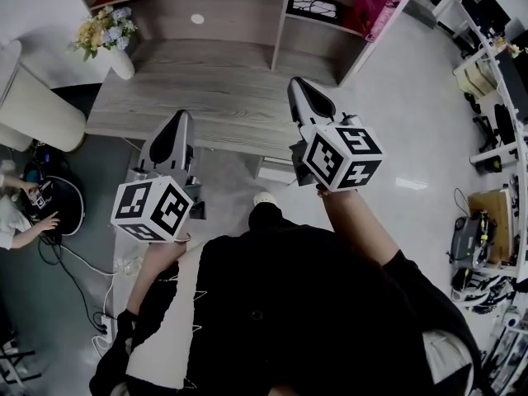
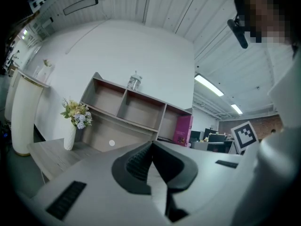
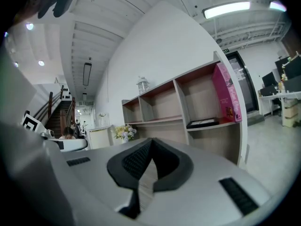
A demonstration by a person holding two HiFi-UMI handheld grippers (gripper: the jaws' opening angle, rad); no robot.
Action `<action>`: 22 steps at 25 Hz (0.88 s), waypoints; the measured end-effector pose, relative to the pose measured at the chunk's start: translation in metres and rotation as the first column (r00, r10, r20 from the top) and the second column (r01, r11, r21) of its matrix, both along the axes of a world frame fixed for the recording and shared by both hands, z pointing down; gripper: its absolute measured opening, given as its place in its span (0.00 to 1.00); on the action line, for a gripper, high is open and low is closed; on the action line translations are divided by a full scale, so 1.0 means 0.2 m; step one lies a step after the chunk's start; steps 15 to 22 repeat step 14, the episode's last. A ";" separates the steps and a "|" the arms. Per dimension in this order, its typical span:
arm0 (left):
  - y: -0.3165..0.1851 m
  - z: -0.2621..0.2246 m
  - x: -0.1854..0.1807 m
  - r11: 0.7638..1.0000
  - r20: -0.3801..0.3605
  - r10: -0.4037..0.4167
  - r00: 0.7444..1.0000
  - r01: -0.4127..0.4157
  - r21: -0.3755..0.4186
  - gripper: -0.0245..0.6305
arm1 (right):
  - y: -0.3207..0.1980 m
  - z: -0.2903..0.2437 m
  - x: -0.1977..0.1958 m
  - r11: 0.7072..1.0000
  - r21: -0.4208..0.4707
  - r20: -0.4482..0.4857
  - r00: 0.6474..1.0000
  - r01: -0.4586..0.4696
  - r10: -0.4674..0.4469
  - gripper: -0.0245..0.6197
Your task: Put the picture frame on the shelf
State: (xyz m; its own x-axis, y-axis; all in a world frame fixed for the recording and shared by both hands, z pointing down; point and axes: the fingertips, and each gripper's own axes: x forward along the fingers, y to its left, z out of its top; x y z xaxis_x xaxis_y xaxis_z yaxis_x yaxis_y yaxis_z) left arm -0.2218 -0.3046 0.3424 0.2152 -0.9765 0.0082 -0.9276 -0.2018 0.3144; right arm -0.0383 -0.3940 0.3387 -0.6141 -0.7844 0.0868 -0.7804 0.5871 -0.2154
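Observation:
The picture frame (image 1: 314, 7), black with a pale pattern, lies flat in the lower right compartment of the wooden shelf unit (image 1: 284, 25); the right gripper view shows the frame (image 3: 203, 123) next to a pink box (image 3: 225, 94). My left gripper (image 1: 179, 120) is shut and holds nothing, over the desk's front edge. My right gripper (image 1: 298, 87) is also shut and holds nothing, over the desk short of the frame's compartment. In each gripper view the jaws meet at their tips, with the left gripper (image 2: 151, 143) and right gripper (image 3: 151, 141) both aimed at the shelf (image 2: 126, 108).
A grey wooden desk (image 1: 206, 89) carries the shelf and a white vase of flowers (image 1: 108, 35). A glass jar (image 2: 134, 82) stands on top of the shelf. A white rounded cabinet (image 1: 33, 110) and a crouching person (image 1: 12, 213) are at the left. Cluttered racks (image 1: 495, 139) stand far right.

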 end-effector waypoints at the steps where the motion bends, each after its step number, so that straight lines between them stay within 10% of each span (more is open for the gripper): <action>1: 0.00 0.00 0.00 1.000 -0.001 -0.002 1.000 0.002 0.001 0.06 | 0.00 0.00 0.00 1.000 -0.001 -0.002 1.000 0.001 -0.001 0.05; 22: 0.02 -0.01 0.02 1.000 -0.011 0.004 1.000 -0.003 0.009 0.06 | 0.04 0.00 0.00 1.000 0.012 -0.021 1.000 0.002 -0.002 0.05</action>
